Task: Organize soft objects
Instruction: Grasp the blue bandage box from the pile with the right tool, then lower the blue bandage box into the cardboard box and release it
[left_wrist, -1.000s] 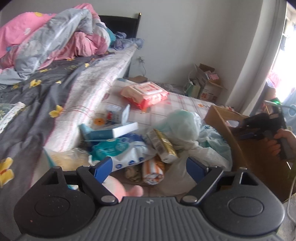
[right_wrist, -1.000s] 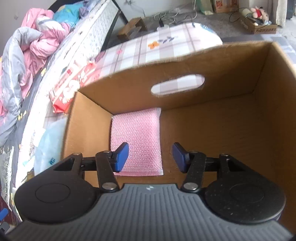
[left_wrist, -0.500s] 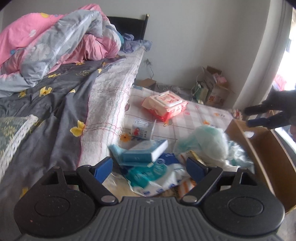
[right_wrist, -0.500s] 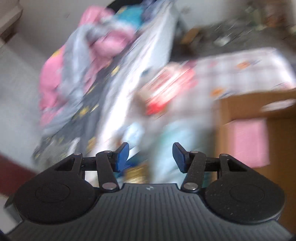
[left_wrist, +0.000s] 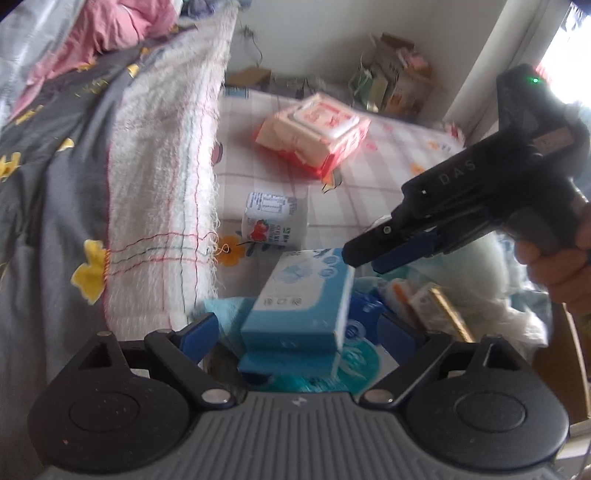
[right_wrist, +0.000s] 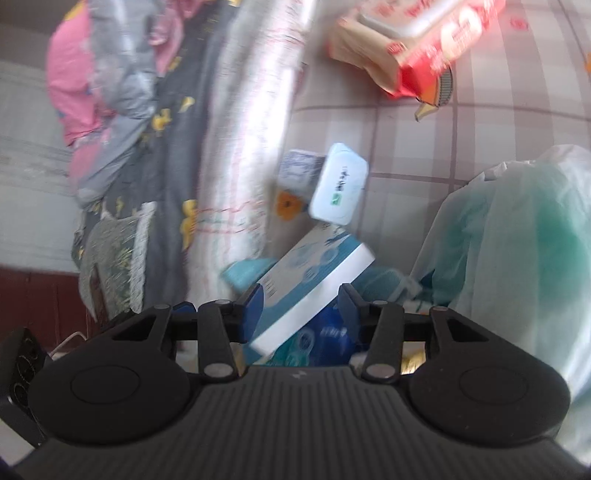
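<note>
A blue tissue box (left_wrist: 303, 295) lies on top of a pile of soft packs on a checked mat (left_wrist: 369, 192). My left gripper (left_wrist: 299, 332) hangs over its near end. Its jaws are opening, with the box between the fingers and the pads clear of it. My right gripper (left_wrist: 369, 258), held by a hand, points down at the box's far end from the right. In the right wrist view, the right gripper (right_wrist: 301, 302) has the same blue box (right_wrist: 314, 273) showing between its closing jaws; the pads do not press on it.
A red-and-cream wipes pack (left_wrist: 314, 129) lies farther back and a small strawberry-print pack (left_wrist: 269, 221) nearer. A pale green plastic bag (right_wrist: 517, 240) bulges at the right. A bed with a white fringed blanket (left_wrist: 162, 166) borders the left. A cardboard box edge (left_wrist: 569, 350) is at far right.
My right gripper left the cardboard box with the pink pad in it, swung over to the pile and narrowed its jaws. My left gripper moved forward and down onto the blue tissue box.
</note>
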